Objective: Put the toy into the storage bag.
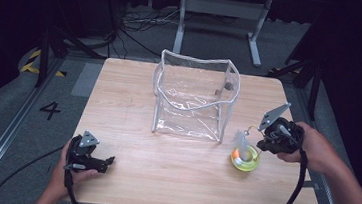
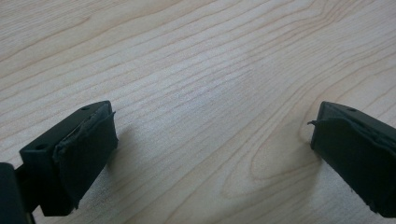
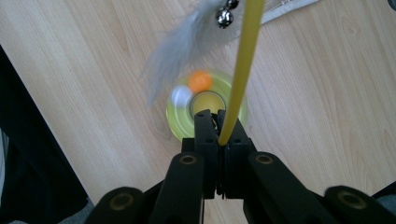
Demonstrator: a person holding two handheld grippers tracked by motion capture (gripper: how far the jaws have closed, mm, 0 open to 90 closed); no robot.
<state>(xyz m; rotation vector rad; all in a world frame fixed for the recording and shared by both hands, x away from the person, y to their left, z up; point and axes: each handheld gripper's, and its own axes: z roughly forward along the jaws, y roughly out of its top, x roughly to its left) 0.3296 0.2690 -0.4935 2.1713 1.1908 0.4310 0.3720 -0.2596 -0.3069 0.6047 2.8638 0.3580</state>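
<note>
Bench: pale wood top, rounded corners; dark floor and cables beyond its far edge.

Your left gripper: near the bench's front left corner, lying low over the wood, released. In the left gripper view its jaws stand wide apart with bare wood grain between them. Open bench runs from it towards the middle.

Clear bag: upright at the centre of the far half, mouth open upward, white piping along its rim. Its front face stands well back from the near edge, leaving a broad bare strip before you.

Cat toy: a yellow-green ring on the bench just right of the bag's front right corner, with an orange ball in its track, a grey feather and small bells above it.

Your right gripper: at the ring's right side, clenched on the toy's yellow wand, which rises from between the shut jaws. Your right hand sits near the bench's right edge.
</note>
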